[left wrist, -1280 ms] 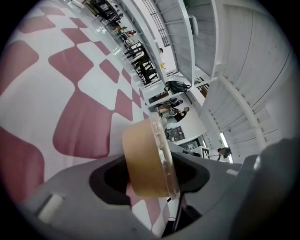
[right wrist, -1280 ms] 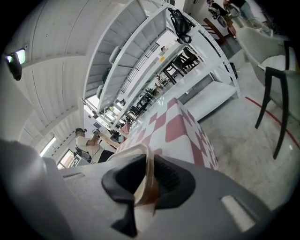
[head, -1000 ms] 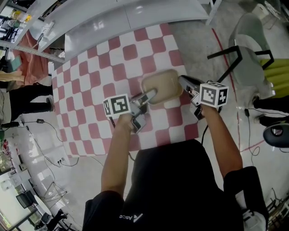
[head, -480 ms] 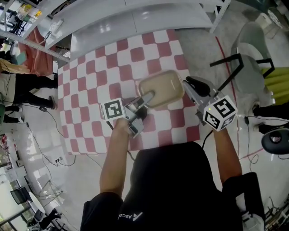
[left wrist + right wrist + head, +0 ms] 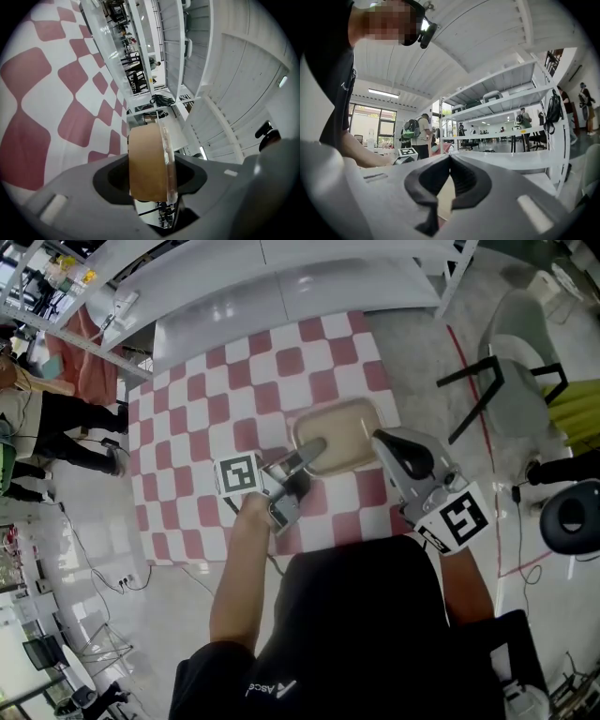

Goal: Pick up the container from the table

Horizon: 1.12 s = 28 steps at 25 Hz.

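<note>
The container [image 5: 336, 435] is a shallow beige tub with a clear lid, over the right part of the red-and-white checked table [image 5: 197, 409]. My left gripper [image 5: 307, 452] is shut on its near left edge. In the left gripper view the container [image 5: 147, 161] stands edge-on between the jaws of the left gripper [image 5: 151, 174], with room showing under it, so it hangs off the cloth. My right gripper [image 5: 390, 450] is close beside the container's right edge, raised and apart from it. In the right gripper view that gripper [image 5: 450, 158] is shut with nothing between its pads.
A long white bench [image 5: 281, 277] runs along the table's far side. A grey chair [image 5: 514, 381] and a dark round stool [image 5: 572, 517] stand on the floor at the right. People [image 5: 47, 427] stand at the left. Cables lie on the floor near the table's left corner.
My right gripper left the container's right edge, rolled over, rose toward the camera and shut. My left gripper kept its hold and lifted the container a little.
</note>
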{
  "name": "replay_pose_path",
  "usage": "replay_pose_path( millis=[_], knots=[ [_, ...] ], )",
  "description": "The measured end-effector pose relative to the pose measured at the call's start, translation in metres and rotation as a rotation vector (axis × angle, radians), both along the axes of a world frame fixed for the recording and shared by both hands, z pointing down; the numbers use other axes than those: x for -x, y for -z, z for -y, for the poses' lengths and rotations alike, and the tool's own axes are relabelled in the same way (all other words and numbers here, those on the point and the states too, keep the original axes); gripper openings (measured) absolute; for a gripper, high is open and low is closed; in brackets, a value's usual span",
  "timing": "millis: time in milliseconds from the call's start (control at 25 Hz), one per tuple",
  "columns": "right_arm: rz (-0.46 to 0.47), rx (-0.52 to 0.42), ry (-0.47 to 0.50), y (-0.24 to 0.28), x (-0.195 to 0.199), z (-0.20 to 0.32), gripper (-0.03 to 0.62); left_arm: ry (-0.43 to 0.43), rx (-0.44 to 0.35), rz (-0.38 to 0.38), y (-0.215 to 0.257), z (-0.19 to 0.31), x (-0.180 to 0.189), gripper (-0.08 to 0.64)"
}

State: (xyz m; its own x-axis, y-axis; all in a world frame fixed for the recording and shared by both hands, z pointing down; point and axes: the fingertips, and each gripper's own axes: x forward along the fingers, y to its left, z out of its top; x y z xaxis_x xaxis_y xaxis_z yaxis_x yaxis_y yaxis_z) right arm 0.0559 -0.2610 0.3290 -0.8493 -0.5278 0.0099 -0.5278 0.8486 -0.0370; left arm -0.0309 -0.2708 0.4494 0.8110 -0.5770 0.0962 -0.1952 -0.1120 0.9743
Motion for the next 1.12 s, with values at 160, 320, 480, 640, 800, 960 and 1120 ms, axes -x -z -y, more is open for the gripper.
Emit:
replay_pose_path(
  millis=[160, 320, 480, 640, 800, 960, 1120],
  knots=[
    [0.016, -0.017, -0.036, 0.006, -0.007, 0.0, 0.003, -0.006, -0.005, -0.001, 0.002, 0.001, -0.002, 0.219],
    [0.019, -0.018, -0.068, 0.007, -0.014, 0.005, 0.003, -0.008, -0.01, -0.004, 0.004, 0.001, -0.004, 0.218],
    [0.006, -0.019, -0.075, 0.004, -0.015, 0.005, 0.003, -0.007, -0.009, -0.004, 0.004, 0.002, -0.004, 0.218],
    [-0.002, -0.016, -0.068, 0.002, -0.013, 0.002, 0.003, -0.005, -0.006, 0.003, 0.002, 0.002, -0.002, 0.218],
    [0.001, -0.017, -0.066, 0.002, -0.013, 0.001, 0.003, -0.005, -0.004, 0.002, 0.002, 0.001, -0.004, 0.216],
    [0.001, -0.016, -0.064, 0.001, -0.013, -0.001, 0.003, -0.01, -0.001, 0.012, 0.0, 0.001, -0.004, 0.216],
    [0.0, -0.013, -0.061, 0.0, -0.014, -0.002, 0.003, -0.012, 0.003, 0.017, -0.001, 0.0, -0.004, 0.216]
  ],
)
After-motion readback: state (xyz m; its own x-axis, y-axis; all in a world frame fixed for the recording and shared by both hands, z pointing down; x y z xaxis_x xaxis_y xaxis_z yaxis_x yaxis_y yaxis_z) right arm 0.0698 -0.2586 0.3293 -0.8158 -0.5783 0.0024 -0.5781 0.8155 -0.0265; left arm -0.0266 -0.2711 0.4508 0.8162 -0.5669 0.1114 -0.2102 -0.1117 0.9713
